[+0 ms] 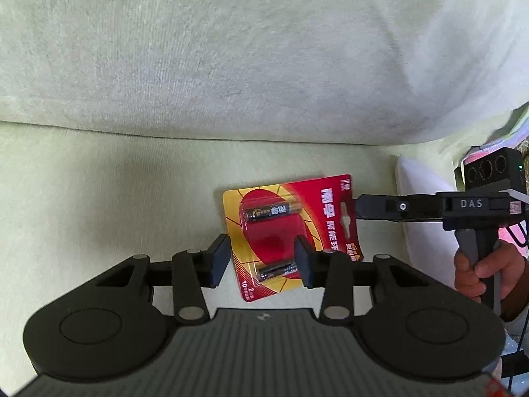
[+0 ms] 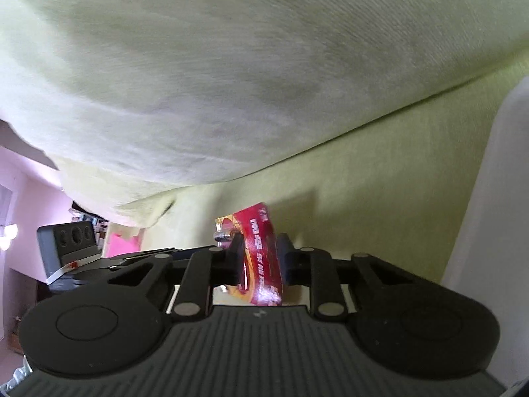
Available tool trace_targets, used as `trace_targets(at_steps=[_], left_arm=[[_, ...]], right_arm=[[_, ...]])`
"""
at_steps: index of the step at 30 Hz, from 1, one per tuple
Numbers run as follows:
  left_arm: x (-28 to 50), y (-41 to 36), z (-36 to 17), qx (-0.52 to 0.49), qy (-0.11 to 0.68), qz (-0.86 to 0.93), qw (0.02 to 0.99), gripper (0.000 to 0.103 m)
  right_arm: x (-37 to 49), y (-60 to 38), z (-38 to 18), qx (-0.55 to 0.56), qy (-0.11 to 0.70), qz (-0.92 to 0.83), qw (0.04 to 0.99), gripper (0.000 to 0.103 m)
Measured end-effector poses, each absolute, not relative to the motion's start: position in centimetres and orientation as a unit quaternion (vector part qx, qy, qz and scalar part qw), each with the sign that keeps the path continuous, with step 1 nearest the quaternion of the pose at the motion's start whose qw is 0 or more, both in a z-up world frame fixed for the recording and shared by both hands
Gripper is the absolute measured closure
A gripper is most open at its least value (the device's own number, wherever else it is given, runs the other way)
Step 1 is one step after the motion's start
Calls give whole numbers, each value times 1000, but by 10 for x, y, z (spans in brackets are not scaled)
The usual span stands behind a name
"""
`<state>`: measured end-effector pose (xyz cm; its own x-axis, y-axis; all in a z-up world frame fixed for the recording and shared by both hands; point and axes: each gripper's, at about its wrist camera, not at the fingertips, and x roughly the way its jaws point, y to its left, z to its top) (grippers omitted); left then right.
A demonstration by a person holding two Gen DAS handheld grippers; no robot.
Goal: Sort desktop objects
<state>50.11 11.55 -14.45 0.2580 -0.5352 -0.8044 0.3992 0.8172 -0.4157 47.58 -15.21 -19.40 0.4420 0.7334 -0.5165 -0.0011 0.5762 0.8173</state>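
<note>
A red and yellow blister pack of two batteries (image 1: 284, 231) hangs over the pale green sofa seat (image 1: 99, 198). My right gripper (image 1: 357, 206) reaches in from the right and is shut on the pack's top edge. In the right wrist view the pack (image 2: 261, 254) stands edge-on, pinched between the right gripper's (image 2: 261, 258) two fingers. My left gripper (image 1: 261, 261) is open, its fingers on either side of the pack's lower half, and I cannot tell whether they touch it. The left gripper's body (image 2: 66, 248) shows at the left of the right wrist view.
The sofa backrest (image 1: 231, 49) fills the upper half of both views. A white cushion (image 1: 420, 205) lies on the seat at the right, close to the pack. A person's hand (image 1: 479, 271) holds the right gripper's handle. A pink-lit room (image 2: 20, 205) shows beyond the sofa's left end.
</note>
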Motion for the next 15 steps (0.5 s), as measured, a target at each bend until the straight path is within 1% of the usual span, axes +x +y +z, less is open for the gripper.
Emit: trace_targets(at_steps=[4, 8, 15], left_arm=[[489, 118, -129, -58, 518, -298, 799, 57], [476, 114, -114, -39, 504, -303, 808, 58], [450, 106, -94, 14, 487, -305, 818, 58]], right_arm=[[468, -134, -175, 367, 466, 253, 764, 88], [458, -130, -152, 347, 459, 259, 776, 89], [439, -128, -131, 321, 453, 259, 790, 89]])
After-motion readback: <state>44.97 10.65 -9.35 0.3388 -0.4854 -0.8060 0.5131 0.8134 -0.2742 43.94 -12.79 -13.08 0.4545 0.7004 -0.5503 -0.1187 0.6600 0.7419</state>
